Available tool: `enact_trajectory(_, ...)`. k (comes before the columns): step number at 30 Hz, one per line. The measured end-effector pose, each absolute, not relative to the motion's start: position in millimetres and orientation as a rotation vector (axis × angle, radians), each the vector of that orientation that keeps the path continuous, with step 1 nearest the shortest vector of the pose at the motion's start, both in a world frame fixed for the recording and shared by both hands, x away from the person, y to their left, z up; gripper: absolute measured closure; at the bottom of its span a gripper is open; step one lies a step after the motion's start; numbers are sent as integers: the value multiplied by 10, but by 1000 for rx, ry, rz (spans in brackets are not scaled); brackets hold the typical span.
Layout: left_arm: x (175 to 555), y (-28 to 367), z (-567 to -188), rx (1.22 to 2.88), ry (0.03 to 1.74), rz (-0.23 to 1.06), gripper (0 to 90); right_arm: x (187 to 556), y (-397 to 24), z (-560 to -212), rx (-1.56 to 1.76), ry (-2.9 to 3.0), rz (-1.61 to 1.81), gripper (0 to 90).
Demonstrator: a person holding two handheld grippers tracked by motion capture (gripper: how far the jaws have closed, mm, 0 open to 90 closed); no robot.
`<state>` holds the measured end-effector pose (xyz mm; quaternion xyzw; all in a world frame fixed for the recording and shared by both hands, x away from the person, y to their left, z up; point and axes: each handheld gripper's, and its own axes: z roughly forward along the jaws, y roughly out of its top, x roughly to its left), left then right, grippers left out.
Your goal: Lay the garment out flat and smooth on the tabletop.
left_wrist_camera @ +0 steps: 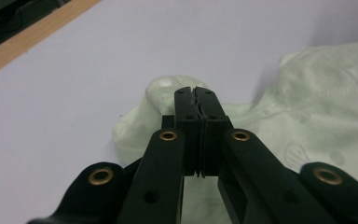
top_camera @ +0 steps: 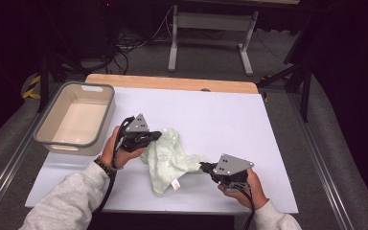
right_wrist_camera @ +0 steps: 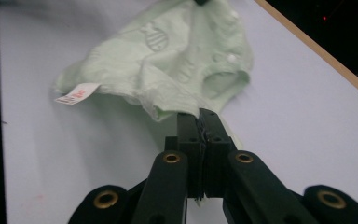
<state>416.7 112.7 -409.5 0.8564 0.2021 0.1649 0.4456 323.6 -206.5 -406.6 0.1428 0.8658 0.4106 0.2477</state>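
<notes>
Both tongs are pinched on a pale green garment. In the high view the left tongs (top_camera: 157,135) grip the cloth at its upper left edge, and the right tongs (top_camera: 204,166) grip it at its lower right end. The garment (top_camera: 167,155) is stretched between them near the middle of the white surface (top_camera: 220,120), sagging towards the front edge with a small white label hanging low. A grey-rimmed plastic tub (top_camera: 76,120) sits on the left part of the surface, apart from the cloth

In the left gripper view the left tongs (left_wrist_camera: 196,93) have their jaws pressed together with a thin fold of the garment (left_wrist_camera: 326,93) caught between the tips; the rest of the cloth spreads to the right and below, and the wooden rim of the surface (left_wrist_camera: 32,35) runs across the top left corner

In the right gripper view the right tongs (right_wrist_camera: 199,115) are likewise closed tight on an edge of the garment (right_wrist_camera: 177,51), which rises away from the tips; its white and red label (right_wrist_camera: 77,93) sticks out at the left
</notes>
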Motion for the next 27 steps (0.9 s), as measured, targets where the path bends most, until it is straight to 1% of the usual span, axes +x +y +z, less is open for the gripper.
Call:
enact_trajectory(2, 4124, 1131, -4147, 2127, 508, 401, 891, 3278, -2093, -4106, 421, 2370, 1090, 891)
enact_trajectory(3, 4052, 1134, -4259, 2149, 505, 385, 891, 3293, -2105, -4138, 429, 2380, 1073, 891)
enact_trajectory(7, 3958, 1137, -4444, 2169, 488, 340, 876, 3328, -2125, -4289, 445, 2431, 992, 887)
enact_trajectory(9, 3938, 1135, -4482, 2184, 473, 356, 846, 3319, -2133, -4363, 457, 2455, 963, 874)
enact_trajectory(11, 3945, 1158, -4488, 2170, 478, 326, 830, 3298, -2151, -4426, 471, 2486, 959, 867)
enact_trajectory(13, 3961, 1188, -4483, 2148, 478, 309, 794, 3272, -2168, -4475, 478, 2503, 953, 851)
enact_trajectory(15, 3976, 1240, -4462, 2102, 482, 300, 772, 3245, -2188, -4499, 489, 2511, 954, 813)
enact_trajectory(18, 3982, 1350, -4377, 2002, 504, 364, 723, 3212, -2235, -4493, 518, 2507, 1005, 762)
enact_trajectory(19, 3982, 1350, -4377, 2002, 504, 364, 706, 3212, -2235, -4493, 518, 2507, 1005, 762)
enact_trajectory(20, 3984, 1403, -4330, 1951, 525, 386, 706, 3199, -2248, -4484, 521, 2498, 1012, 737)
enact_trajectory(21, 3992, 1466, -4262, 1913, 547, 420, 649, 3179, -2282, -4453, 544, 2463, 1036, 675)
enact_trajectory(22, 4004, 1504, -4229, 1896, 558, 431, 619, 3174, -2305, -4433, 553, 2452, 1057, 657)
enact_trajectory(24, 4040, 1555, -4193, 1878, 591, 447, 590, 3167, -2350, -4393, 589, 2412, 1098, 591)
enact_trajectory(25, 4067, 1558, -4189, 1882, 601, 449, 573, 3169, -2369, -4375, 618, 2389, 1114, 591)
enact_trajectory(26, 4097, 1547, -4194, 1893, 603, 464, 536, 3174, -2381, -4362, 638, 2372, 1133, 585)
enact_trajectory(27, 4127, 1529, -4205, 1911, 599, 478, 521, 3183, -2380, -4356, 664, 2350, 1146, 566)
